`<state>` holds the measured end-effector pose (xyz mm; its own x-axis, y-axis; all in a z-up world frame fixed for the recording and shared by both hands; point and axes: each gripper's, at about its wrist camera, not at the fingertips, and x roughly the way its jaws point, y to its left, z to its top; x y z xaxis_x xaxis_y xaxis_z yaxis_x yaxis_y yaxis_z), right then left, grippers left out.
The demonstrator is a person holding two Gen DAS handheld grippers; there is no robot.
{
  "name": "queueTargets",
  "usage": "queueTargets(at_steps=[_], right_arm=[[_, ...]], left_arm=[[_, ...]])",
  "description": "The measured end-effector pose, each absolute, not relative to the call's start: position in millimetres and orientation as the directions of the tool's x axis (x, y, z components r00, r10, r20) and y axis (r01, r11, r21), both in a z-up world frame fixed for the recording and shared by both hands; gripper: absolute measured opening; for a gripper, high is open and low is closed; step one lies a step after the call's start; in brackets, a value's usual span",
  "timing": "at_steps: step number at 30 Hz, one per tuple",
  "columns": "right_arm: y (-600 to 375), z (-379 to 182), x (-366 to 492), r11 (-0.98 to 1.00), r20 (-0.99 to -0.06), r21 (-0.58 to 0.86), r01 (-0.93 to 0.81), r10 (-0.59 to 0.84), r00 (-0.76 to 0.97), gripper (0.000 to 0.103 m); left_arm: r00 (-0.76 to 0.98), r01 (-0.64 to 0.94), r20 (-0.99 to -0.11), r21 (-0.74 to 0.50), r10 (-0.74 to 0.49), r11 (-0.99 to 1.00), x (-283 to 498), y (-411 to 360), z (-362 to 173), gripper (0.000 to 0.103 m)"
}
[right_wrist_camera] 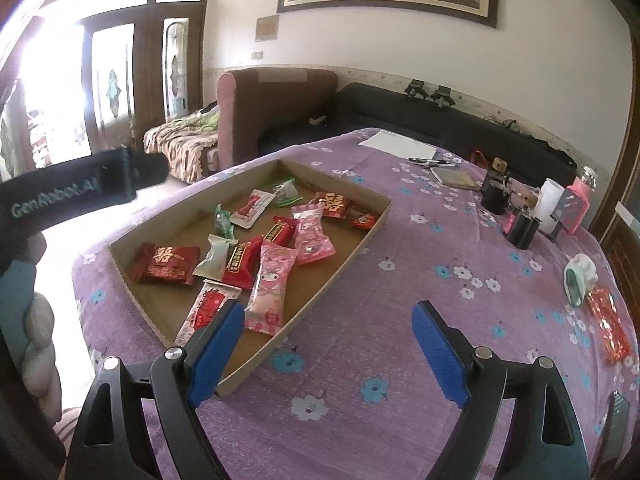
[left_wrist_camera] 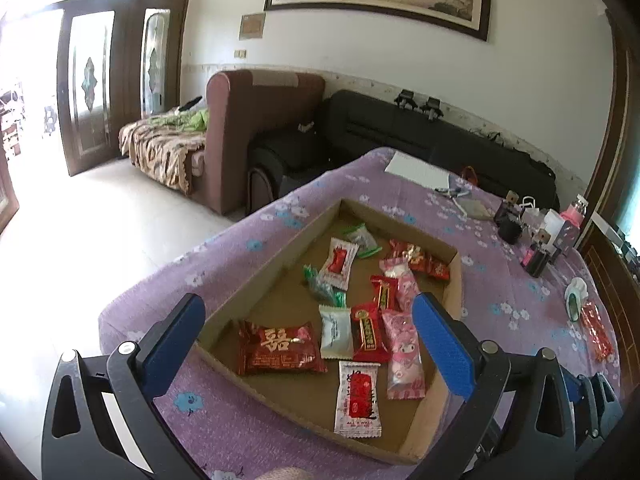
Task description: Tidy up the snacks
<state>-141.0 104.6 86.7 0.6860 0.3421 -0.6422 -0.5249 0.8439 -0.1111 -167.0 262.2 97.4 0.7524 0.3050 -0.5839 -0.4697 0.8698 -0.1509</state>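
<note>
Most of the snacks already lie in the shallow cardboard tray (right_wrist_camera: 372,236) on the purple flowered counter (right_wrist_camera: 400,320). One red foil packet (right_wrist_camera: 610,330) lies outside it, well apart, near the counter's right edge and just beside a small white and green object (right_wrist_camera: 578,280). The step in hand looks like fetching that stray packet and adding it to the tray.

The right tool (right_wrist_camera: 328,344) hangs above bare cloth with its blue fingers spread wide and nothing between them. Its left finger (right_wrist_camera: 218,354) overlaps the near corner of the tray, and the red foil packet sits off to the right of its right finger. To do this well, the right tool should swing right, come down over the packet's middle across its narrow width, and close gently, since foil is slippery and crinkles. It should stay clear of the white and green object, and of the cluster of dark jars (right_wrist_camera: 524,230) farther back.

The left tool (left_wrist_camera: 308,340) is also open and empty, held over the tray. Between its fingers lie a large red packet (left_wrist_camera: 280,350), a white one (left_wrist_camera: 336,332), a pink one (left_wrist_camera: 402,354) and a red and white one (left_wrist_camera: 358,400). It could steady the tray's rim while the other delivers, or sort these by kind once the last packet arrives.
</note>
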Motion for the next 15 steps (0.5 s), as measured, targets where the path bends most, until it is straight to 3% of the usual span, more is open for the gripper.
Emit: queueTargets(at_steps=[15], right_arm=[[114.5,76.6,-138.1,0.827,-0.665,-0.105,-0.553,0.355,0.657,0.087]], left_arm=[[0.716,-0.484,-0.626,-0.127,0.309,0.866,-157.4,267.0,85.2,0.103]])
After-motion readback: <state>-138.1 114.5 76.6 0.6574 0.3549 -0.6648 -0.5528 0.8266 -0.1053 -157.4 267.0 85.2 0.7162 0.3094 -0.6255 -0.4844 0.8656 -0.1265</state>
